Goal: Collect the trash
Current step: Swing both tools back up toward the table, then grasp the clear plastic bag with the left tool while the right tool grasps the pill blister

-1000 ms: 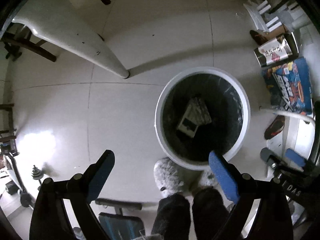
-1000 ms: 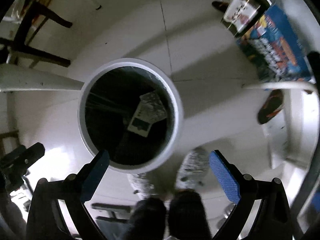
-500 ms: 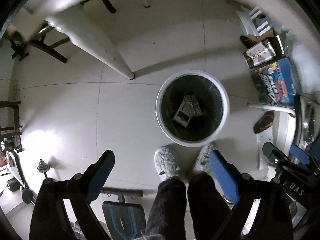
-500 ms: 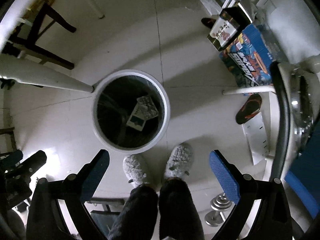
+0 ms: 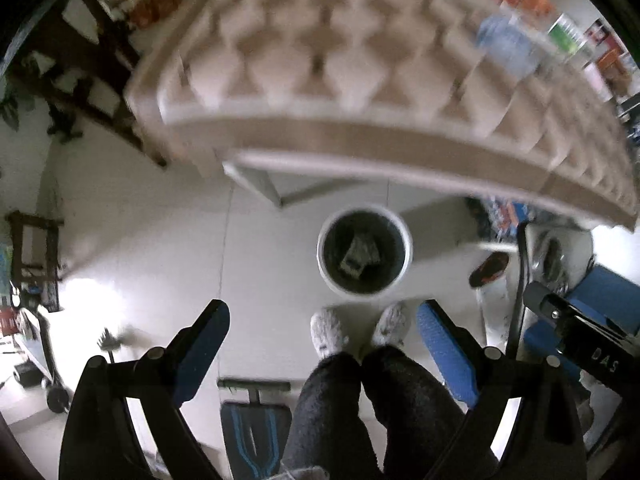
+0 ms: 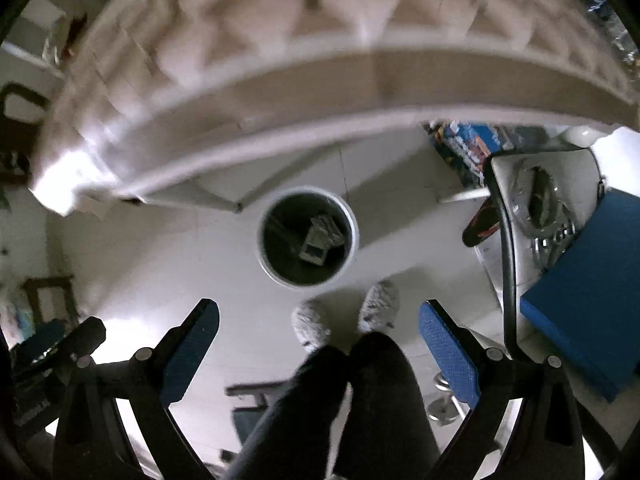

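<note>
As we lifted both empty, spread-fingered grippers, left gripper [image 5: 322, 354] and right gripper [image 6: 318, 350], away from the round white-rimmed bin [image 5: 365, 257], the flat packet of trash [image 5: 359, 255] lay inside, that piece apparently collected.

Below me the bin [image 5: 326, 268] stands on the floor [image 5: 160, 248] just ahead of my feet [image 5: 328, 330], a packet [image 5: 358, 254] lying inside it, the table's edge [image 5: 360, 140] overhanging beyond, a sandal [image 5: 490, 268] right.
</note>
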`<state>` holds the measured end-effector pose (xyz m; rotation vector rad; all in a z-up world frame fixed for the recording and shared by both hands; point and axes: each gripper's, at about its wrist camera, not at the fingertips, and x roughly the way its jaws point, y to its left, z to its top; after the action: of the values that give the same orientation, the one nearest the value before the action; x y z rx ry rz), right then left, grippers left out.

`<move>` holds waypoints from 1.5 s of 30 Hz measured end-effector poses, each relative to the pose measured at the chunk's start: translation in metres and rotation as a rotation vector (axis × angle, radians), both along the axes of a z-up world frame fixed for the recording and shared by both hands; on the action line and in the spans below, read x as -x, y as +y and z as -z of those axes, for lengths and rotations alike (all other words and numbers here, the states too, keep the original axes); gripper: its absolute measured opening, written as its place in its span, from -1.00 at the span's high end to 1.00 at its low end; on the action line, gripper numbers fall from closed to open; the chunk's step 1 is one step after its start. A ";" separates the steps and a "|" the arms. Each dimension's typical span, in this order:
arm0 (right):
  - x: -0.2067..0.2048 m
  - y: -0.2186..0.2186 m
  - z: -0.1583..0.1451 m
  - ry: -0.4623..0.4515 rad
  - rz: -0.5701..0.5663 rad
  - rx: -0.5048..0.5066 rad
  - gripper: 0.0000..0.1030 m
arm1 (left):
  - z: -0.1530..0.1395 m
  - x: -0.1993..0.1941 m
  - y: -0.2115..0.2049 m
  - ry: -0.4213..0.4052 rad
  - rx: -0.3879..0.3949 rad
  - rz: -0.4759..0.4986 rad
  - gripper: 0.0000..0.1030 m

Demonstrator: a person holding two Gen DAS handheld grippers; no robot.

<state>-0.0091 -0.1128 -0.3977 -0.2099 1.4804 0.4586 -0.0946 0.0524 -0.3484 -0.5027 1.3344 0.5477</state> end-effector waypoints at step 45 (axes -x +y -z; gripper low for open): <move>-0.306 0.058 -0.075 -0.081 -0.059 -0.098 0.93 | -0.058 -0.248 0.027 -0.038 -0.094 -0.009 0.84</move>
<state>0.2968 -0.0548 -0.3223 -0.1926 1.3717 0.5624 0.1537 0.0792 -0.2906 -0.4396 1.2645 0.6027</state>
